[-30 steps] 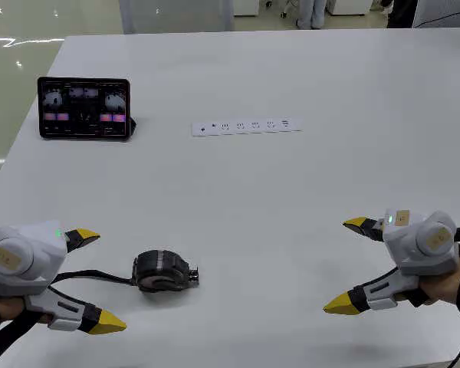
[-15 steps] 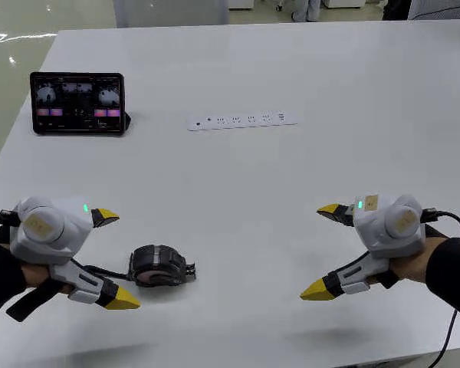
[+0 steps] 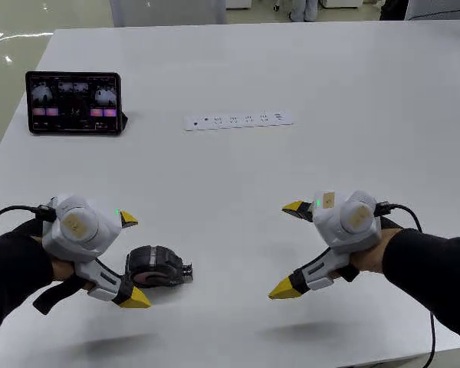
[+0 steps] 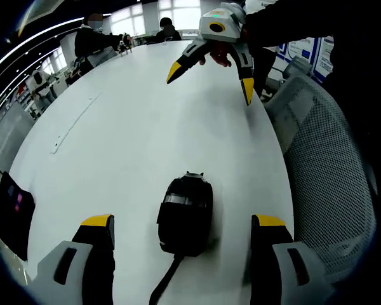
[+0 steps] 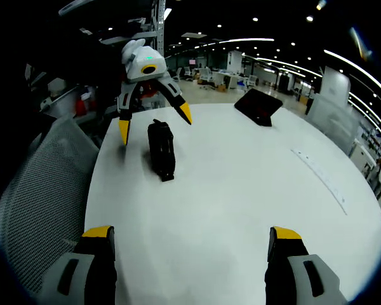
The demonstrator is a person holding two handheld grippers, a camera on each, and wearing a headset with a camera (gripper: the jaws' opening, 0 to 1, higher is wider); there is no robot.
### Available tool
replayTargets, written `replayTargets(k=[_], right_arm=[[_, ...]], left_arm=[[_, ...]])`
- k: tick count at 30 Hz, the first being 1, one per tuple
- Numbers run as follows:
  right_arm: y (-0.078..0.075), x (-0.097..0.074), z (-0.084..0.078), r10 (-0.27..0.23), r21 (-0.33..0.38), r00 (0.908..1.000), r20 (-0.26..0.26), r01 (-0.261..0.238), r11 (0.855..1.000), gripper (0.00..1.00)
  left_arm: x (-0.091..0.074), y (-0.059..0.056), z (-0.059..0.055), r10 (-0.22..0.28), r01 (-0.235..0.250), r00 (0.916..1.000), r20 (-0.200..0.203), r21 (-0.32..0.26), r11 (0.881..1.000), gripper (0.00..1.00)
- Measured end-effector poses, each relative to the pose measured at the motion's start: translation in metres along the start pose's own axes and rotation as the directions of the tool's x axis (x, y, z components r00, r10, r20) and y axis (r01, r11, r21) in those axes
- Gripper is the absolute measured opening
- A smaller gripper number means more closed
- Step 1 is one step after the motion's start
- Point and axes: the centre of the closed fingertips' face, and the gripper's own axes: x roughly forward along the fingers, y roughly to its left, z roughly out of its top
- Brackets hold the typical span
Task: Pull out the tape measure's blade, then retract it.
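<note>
A black tape measure (image 3: 156,267) lies on the white table (image 3: 238,176) near its front left, with a black strap trailing toward me. My left gripper (image 3: 132,259) is open, its yellow-tipped jaws standing on either side of the tape measure's (image 4: 185,215) case without touching it. My right gripper (image 3: 290,249) is open and holds nothing, hovering about a forearm's length to the right. From the right gripper view the tape measure (image 5: 161,150) lies ahead, between the jaws of the left gripper (image 5: 153,107).
A tablet (image 3: 73,103) with a lit screen stands at the back left. A white power strip (image 3: 238,120) lies flat at the middle back. The table's front edge runs just below both grippers. A mesh chair (image 4: 333,146) stands beside the table.
My left gripper has moved right, up to the tape measure, so its jaws now straddle the case. The right gripper has drifted left toward the middle. The tape measure has stayed in place.
</note>
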Motion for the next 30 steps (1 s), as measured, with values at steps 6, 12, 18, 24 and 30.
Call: replayTargets(k=[6, 12, 18, 24, 30], right_arm=[[0.006, 0.023, 0.011, 0.019, 0.002, 0.9996, 0.019, -0.019, 1.000, 1.00], [0.019, 0.040, 0.018, 0.054, -0.019, 0.9985, 0.011, -0.053, 0.998, 1.00], [0.024, 0.050, 0.024, 0.072, -0.024, 0.9971, 0.023, -0.072, 0.997, 1.00], [0.023, 0.054, 0.031, 0.078, -0.007, 0.9963, 0.037, -0.078, 0.997, 1.00], [0.021, 0.062, 0.036, 0.087, -0.039, 0.9960, 0.022, -0.086, 0.996, 1.00]], left_arm=[[0.012, -0.005, -0.005, -0.042, 0.045, 0.9970, -0.064, 0.041, 0.998, 0.78], [0.015, -0.005, -0.001, -0.063, 0.065, 0.9966, -0.054, 0.037, 0.997, 0.75], [0.015, -0.003, 0.002, -0.064, 0.066, 0.9965, -0.053, 0.033, 0.997, 0.68], [0.018, -0.005, 0.003, -0.076, 0.079, 0.9951, -0.063, 0.036, 0.996, 0.63], [0.023, -0.008, 0.002, -0.101, 0.105, 0.9910, -0.088, 0.039, 0.994, 0.54]])
